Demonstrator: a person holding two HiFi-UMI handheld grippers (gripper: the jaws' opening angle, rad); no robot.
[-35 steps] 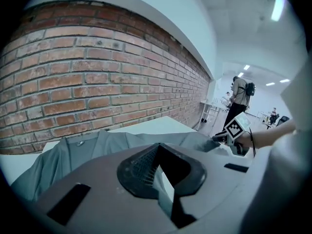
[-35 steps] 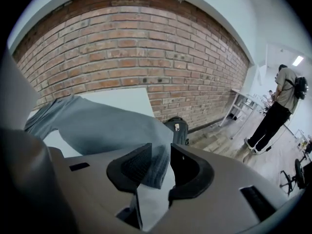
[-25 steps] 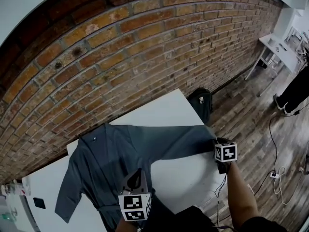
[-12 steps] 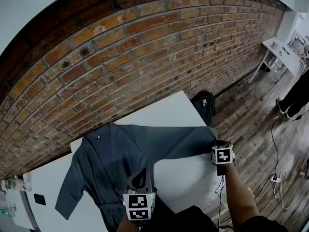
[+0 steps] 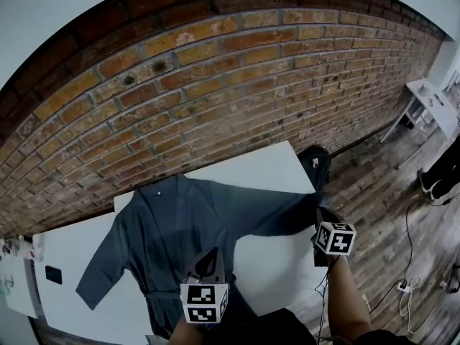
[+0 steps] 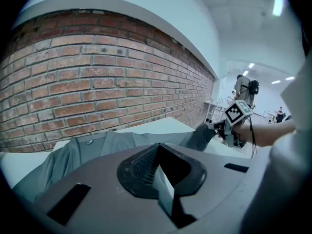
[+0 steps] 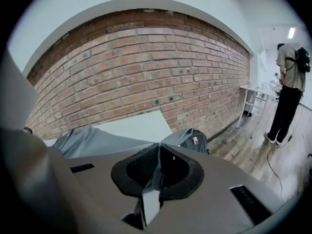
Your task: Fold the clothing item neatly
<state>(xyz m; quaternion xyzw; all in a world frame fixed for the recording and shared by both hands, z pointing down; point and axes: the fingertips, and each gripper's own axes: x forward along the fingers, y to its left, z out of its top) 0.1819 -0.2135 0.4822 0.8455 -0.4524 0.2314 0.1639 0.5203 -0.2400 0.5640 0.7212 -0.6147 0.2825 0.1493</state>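
White table (image 5: 267, 168), right gripper (image 5: 320, 215) jaws just closed on sleeve (image 5: 277, 215), lifted

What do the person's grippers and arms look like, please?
The left gripper and the right gripper each have a grey body, black ribbed fingers and a white cube with black square markers. A black cable hangs from the right gripper beside a bare forearm. Its fingers have just been closing on the shirt sleeve.

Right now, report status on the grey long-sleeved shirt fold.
Left gripper shut over grey long-sleeved shirt hem. Right gripper just closed on sleeve end, raised. Black backpack past white table, not blocking.
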